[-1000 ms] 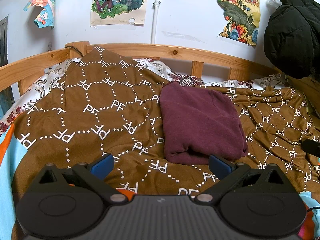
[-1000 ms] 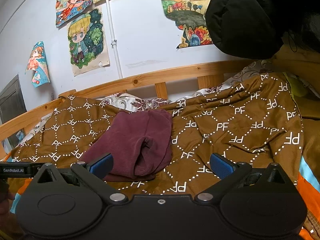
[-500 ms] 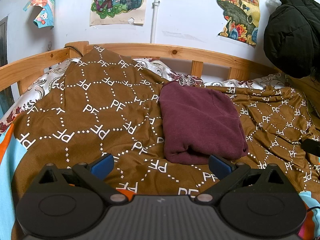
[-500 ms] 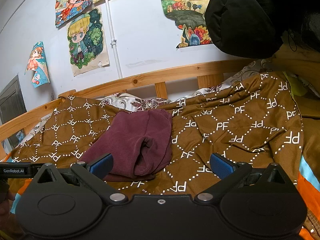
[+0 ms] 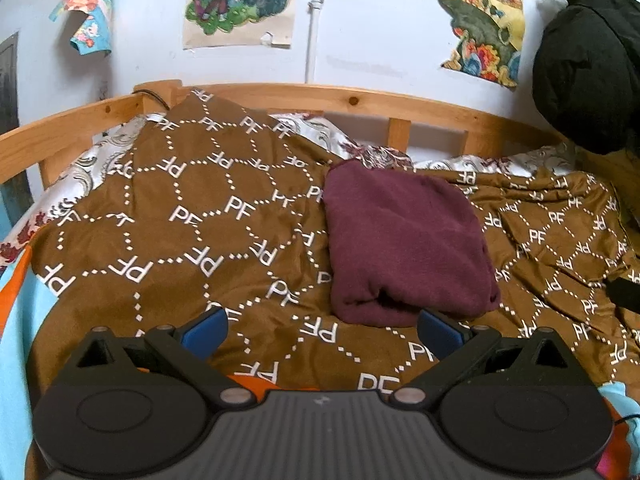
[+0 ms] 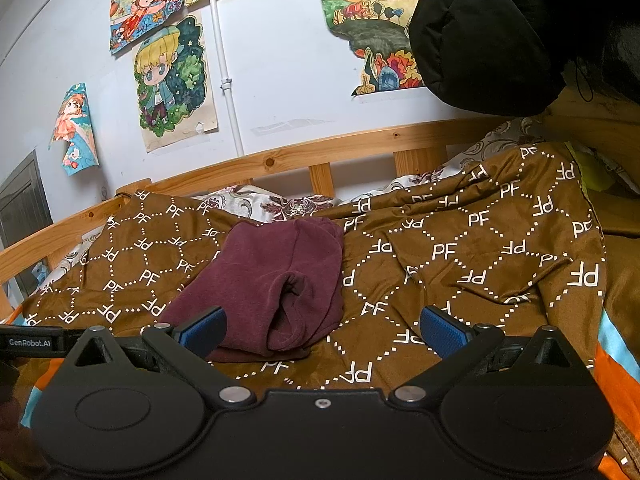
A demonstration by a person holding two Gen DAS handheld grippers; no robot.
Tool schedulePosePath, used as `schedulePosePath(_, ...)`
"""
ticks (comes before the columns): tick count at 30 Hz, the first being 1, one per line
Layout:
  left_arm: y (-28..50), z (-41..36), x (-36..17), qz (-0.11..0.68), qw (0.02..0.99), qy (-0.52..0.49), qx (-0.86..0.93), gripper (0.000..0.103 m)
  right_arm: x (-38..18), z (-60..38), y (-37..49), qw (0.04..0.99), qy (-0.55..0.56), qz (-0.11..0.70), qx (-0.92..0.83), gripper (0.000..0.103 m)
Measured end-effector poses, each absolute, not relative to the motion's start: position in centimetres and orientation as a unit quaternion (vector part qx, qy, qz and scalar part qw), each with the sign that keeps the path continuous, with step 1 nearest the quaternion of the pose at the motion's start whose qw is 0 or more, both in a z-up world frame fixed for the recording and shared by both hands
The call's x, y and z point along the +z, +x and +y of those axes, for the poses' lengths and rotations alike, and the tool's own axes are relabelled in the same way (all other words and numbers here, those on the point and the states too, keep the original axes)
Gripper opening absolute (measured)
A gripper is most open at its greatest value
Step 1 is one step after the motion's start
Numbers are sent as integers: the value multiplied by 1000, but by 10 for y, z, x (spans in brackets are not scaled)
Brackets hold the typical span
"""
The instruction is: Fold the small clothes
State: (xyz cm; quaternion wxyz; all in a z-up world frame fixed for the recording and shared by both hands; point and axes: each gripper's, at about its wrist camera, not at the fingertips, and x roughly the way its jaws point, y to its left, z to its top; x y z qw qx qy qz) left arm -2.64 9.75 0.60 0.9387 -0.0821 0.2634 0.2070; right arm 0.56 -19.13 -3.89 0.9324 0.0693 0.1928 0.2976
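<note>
A maroon garment (image 5: 404, 244) lies folded into a thick rectangle on a brown blanket (image 5: 192, 232) with white "PF" lettering. In the right wrist view the garment (image 6: 276, 280) shows its rolled open end facing me. My left gripper (image 5: 322, 330) is open and empty, held just short of the garment's near edge. My right gripper (image 6: 322, 328) is open and empty, with its left fingertip (image 6: 202, 328) in front of the garment's near corner. Neither gripper touches the cloth.
A wooden bed rail (image 5: 360, 102) runs along the far side against a white wall with posters. A black jacket (image 6: 500, 32) hangs at the upper right. Patterned bedding (image 5: 320, 130) shows behind the blanket. The other gripper's black body (image 6: 30, 342) shows at the left edge.
</note>
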Motion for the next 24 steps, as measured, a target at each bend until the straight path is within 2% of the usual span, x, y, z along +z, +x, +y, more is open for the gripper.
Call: schedulePosePath(24,-29,103,5,261,939,-88,204,102,-39,-190,5,933,69,196,296,102)
